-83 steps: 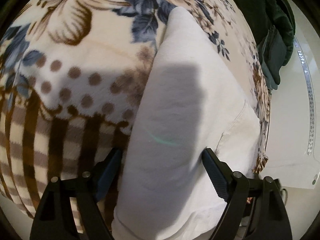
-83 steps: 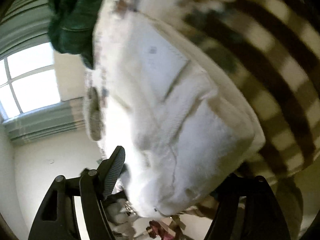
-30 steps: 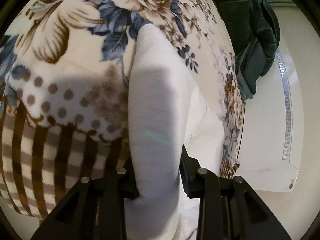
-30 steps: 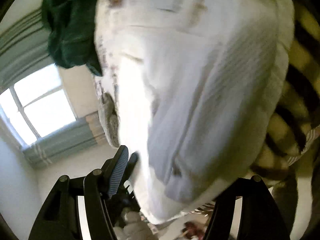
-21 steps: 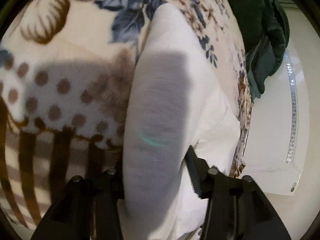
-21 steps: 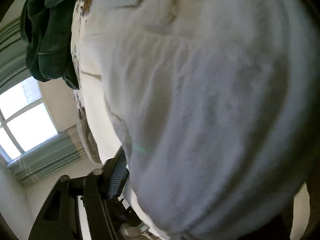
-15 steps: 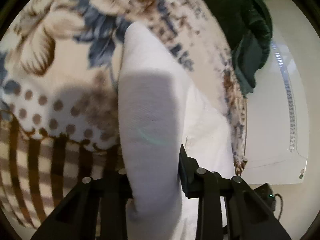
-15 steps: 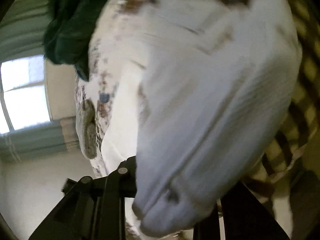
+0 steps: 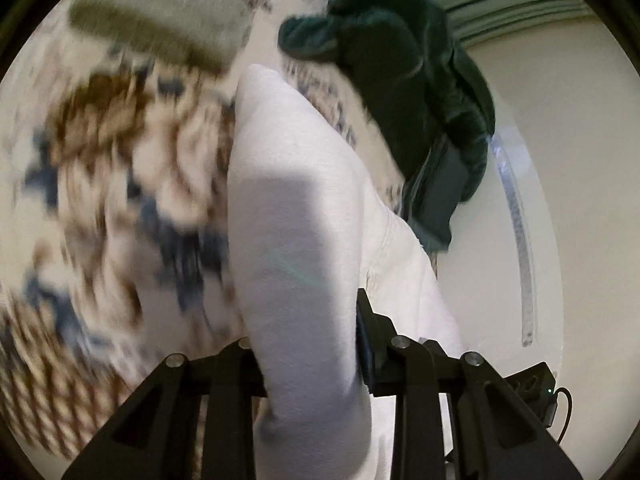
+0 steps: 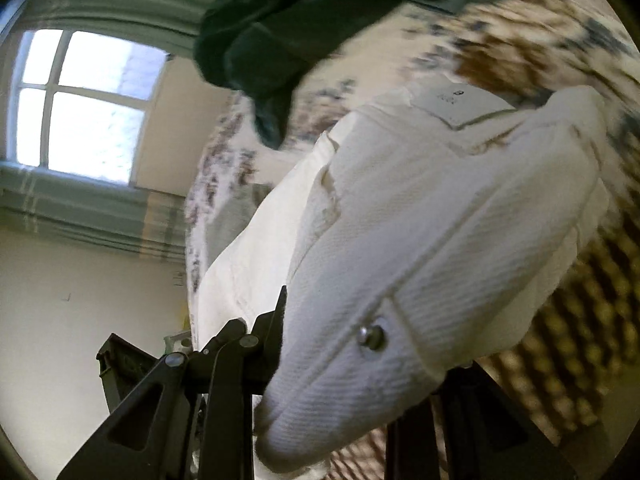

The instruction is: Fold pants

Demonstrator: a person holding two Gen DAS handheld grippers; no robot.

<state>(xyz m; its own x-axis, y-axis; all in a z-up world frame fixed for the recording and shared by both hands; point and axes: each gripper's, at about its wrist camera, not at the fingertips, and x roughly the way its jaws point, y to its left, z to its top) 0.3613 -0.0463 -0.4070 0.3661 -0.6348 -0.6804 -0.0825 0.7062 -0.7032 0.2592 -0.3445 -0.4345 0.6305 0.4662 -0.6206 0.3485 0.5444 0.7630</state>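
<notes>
Your right gripper [image 10: 360, 344] has clamped the white twill cotton pants [image 10: 420, 240] w/ the left gripper [image 9: 304, 344] — both pinched narrow, cloth lifted off the floral fleece blanket [image 9: 120, 184], ready to fold over.

Both tools are matt black plastic. The left gripper [image 9: 308, 344] has two flat arms cut with triangular openings, each joined by round silver pivot screws, four of them in a row across the linkage; at about 3 o'clock of its middle one finger [image 9: 366, 344] carries a dark blue ribbed pad. The right gripper [image 10: 360, 360] is the same build: black triangular-cutout arms, small silver screws at the joints, and a finely ribbed dark finger [image 10: 278, 320] at 9 o'clock.
</notes>
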